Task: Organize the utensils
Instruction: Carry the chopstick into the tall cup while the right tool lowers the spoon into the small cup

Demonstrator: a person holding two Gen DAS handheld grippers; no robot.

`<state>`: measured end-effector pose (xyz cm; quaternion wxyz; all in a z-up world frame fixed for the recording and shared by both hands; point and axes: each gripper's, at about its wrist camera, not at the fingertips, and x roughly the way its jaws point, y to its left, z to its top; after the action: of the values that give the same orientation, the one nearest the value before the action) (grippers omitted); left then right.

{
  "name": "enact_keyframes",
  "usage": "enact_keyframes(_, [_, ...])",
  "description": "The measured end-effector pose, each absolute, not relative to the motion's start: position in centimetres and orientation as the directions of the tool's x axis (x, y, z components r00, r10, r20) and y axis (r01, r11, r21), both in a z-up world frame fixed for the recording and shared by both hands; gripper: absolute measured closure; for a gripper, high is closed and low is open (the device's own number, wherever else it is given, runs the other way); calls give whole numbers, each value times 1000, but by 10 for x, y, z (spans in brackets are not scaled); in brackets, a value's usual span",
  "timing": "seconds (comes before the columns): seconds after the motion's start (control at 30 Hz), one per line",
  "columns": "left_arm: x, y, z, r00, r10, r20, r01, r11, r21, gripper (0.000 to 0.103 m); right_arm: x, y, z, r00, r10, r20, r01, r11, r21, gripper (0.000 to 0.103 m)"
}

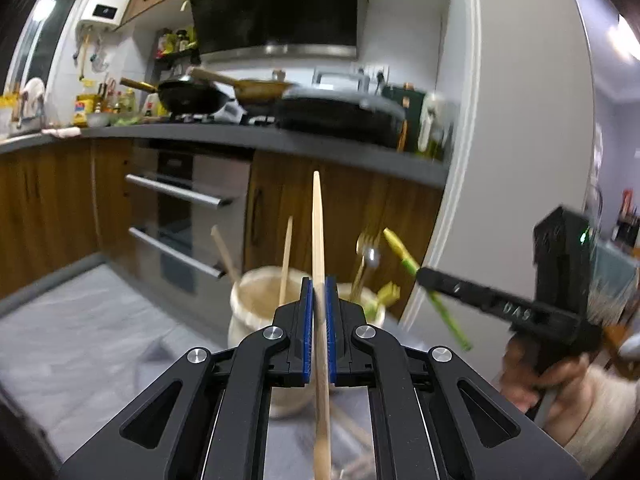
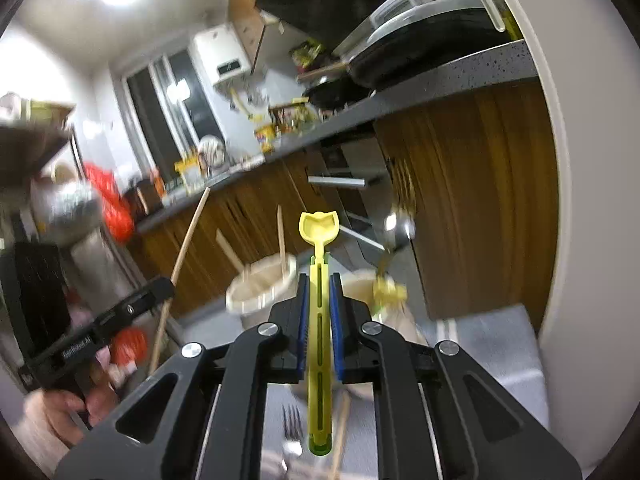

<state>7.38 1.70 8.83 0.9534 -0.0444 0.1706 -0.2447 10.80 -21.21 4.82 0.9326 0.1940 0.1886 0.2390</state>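
The left gripper [image 1: 319, 284] is clamped on a wooden chopstick [image 1: 318, 224], and the right gripper [image 2: 319, 280] on a yellow plastic spoon [image 2: 319, 236]. Both are held above two cream holders [image 1: 260, 300] near the table's [image 1: 80, 320] far edge.

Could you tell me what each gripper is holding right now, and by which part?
The left gripper clamps a wooden chopstick partway along its shaft. The right gripper clamps a yellow-green plastic utensil by its slotted handle.

Two holders [image 1: 264, 312] stand side by side before the cabinets [image 1: 340, 208].
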Motion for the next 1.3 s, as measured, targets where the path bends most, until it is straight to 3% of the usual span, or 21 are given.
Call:
enact_keyframes(0.13, [110,16,95,841,-475,-257,426,876,-227,96,134,-207,53,831,512,-217,-367,798,478,93])
enact_keyframes(0.43, [156,3,99,903,-384,-190,346,915,-208,96,169,-182,41,850,489,-197,-366,816,447,93])
enact_keyframes(0.6, [171,-6,88,923,-329,-201,303,941,-153,96,176,-171,32,865,461,-198,-359,845,397,93])
enact_keyframes(0.87, [153,1,72,916,-339,-216,320,940,-118,96,162,-162,16,879,422,-222,-359,892,274,93])
enact_keyframes(1.3, [119,2,52,901,-345,-262,337,938,-75,96,161,-170,17,895,399,-198,-331,894,303,93])
